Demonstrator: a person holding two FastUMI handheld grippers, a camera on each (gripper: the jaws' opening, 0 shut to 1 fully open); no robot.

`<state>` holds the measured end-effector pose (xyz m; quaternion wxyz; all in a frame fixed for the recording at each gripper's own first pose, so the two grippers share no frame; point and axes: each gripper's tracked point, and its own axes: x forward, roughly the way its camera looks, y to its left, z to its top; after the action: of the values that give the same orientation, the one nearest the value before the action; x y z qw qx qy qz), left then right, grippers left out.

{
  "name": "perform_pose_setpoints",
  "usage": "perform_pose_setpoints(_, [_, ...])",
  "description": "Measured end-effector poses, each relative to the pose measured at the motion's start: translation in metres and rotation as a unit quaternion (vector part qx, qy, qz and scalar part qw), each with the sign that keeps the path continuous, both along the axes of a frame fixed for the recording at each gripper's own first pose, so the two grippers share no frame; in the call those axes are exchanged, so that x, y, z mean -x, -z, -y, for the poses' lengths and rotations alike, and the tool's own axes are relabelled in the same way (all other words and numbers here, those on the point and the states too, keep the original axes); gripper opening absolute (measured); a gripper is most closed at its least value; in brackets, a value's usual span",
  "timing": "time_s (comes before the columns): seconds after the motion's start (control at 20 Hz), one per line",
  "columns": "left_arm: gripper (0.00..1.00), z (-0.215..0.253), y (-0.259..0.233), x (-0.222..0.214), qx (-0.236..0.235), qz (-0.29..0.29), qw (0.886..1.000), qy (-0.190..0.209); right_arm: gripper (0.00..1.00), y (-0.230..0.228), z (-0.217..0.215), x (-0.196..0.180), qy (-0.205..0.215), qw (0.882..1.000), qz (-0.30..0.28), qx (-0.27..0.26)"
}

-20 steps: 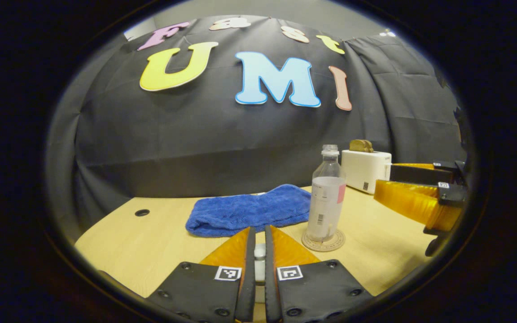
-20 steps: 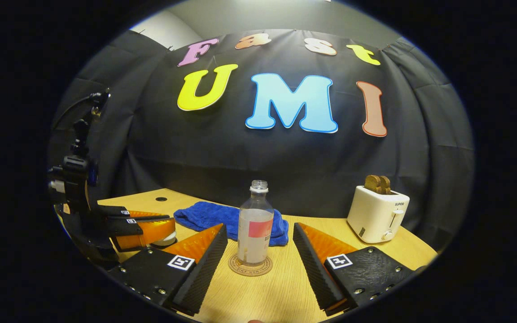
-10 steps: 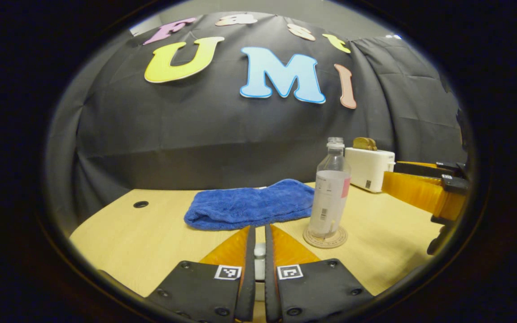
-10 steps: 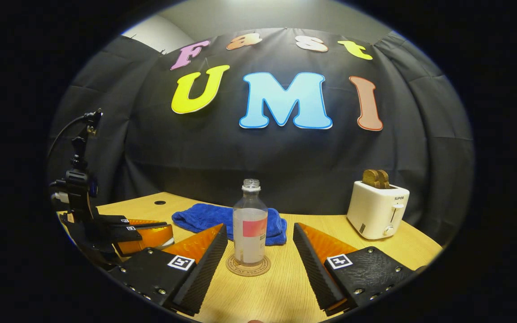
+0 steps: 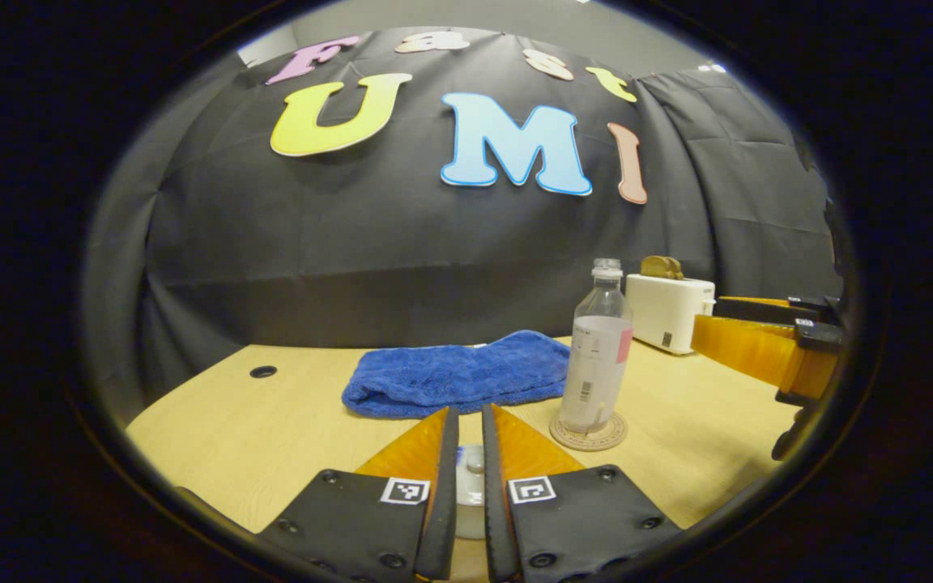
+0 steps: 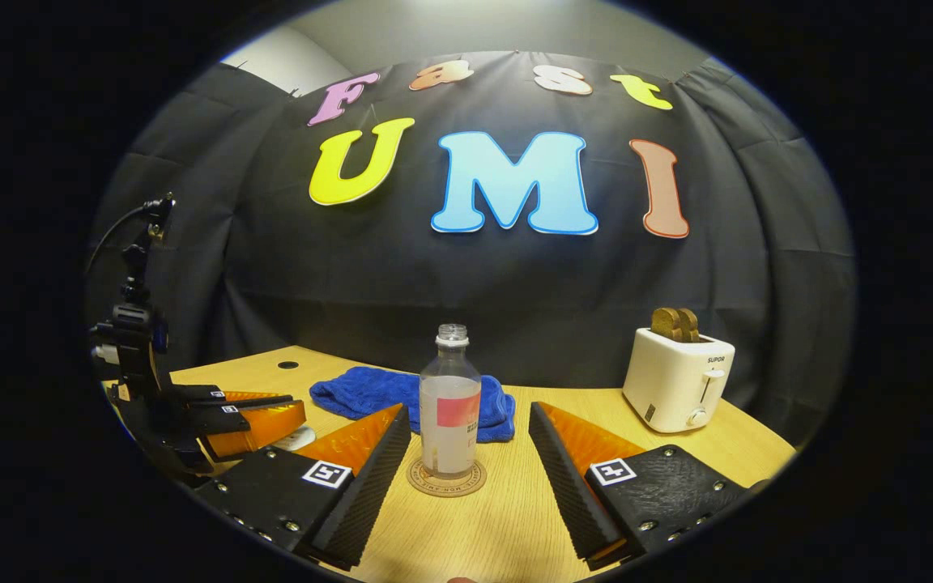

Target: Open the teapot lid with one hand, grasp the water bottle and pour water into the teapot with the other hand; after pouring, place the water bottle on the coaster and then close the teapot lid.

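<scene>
Now the left gripper (image 5: 466,453) has its fingers nearly together, with a white teapot lid (image 5: 471,486) and its small knob showing in the narrow gap between them; whether both fingers press on the knob cannot be told. In the right gripper view this gripper (image 6: 272,421) sits low at the left over something white on the bench (image 6: 515,526), and the teapot body itself is hidden.

Straight ahead in the right gripper view, the water bottle (image 6: 450,405) stands upright and uncapped on the round coaster (image 6: 446,479), lined up with the wide gap of the right gripper (image 6: 470,453). Its fingers are spread well apart, and the bottle stands just beyond their tips, untouched. In the left gripper view the same bottle (image 5: 596,356) is to the right of the left fingers, clear of them, on the coaster (image 5: 590,436).

Behind the bottle lies a blue towel (image 5: 458,374), folded on the bench. Farther right stands a white toaster (image 6: 677,379) with bread in its slots.
</scene>
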<state>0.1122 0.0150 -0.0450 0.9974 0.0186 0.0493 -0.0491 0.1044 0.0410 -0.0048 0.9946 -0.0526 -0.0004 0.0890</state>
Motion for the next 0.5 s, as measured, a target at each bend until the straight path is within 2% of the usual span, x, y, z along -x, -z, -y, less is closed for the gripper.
perform_pose_setpoints(0.5, [0.24,0.004,-0.048,0.103,0.02,0.04,0.999,-0.001,0.92,-0.008,-0.023,0.055,-0.005,1.0,0.003,-0.01])
